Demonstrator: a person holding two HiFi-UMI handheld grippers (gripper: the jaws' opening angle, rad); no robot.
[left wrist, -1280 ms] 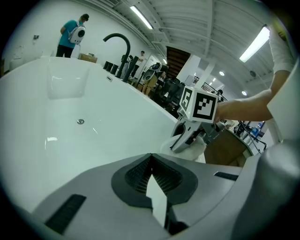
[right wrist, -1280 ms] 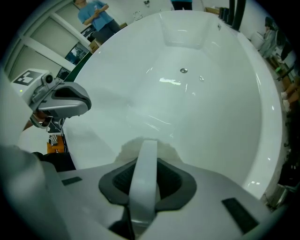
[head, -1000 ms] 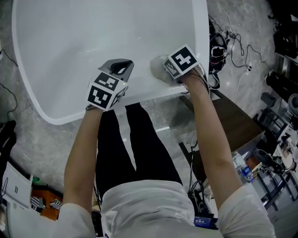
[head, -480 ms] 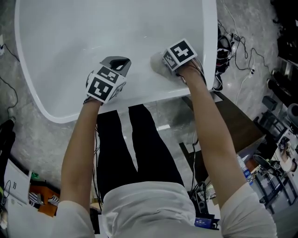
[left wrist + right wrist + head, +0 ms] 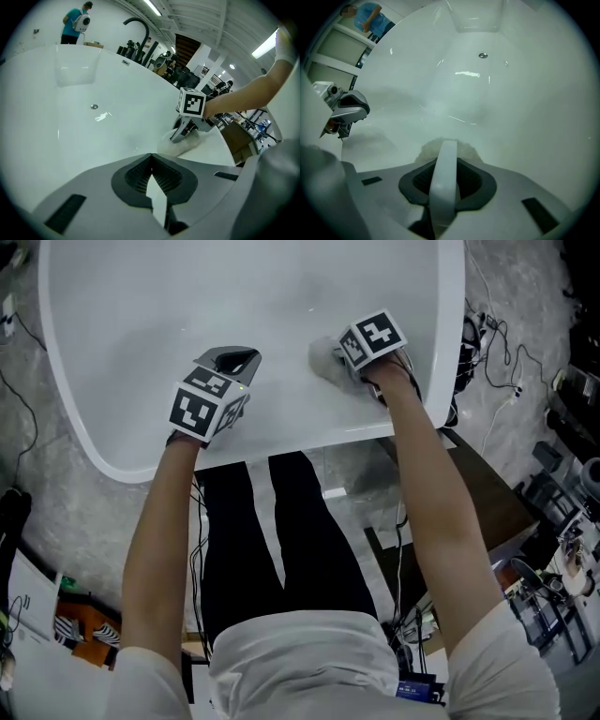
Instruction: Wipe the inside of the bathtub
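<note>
Wiping needs a firm push, so the right tool point(image 5: 336, 367) is clenched on a soft pale grey cloth point(image 5: 321, 360) at its tip against the smooth white bathtub point(image 5: 234, 296) wall, while the left tool point(image 5: 230, 364) beside it hangs clenched and empty.

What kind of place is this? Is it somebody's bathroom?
Probably not a home bathroom, more like a workshop or lab. The bathtub stands on an open floor with loose cables beside it. Long ceiling lights and stacked equipment show behind it.
</note>
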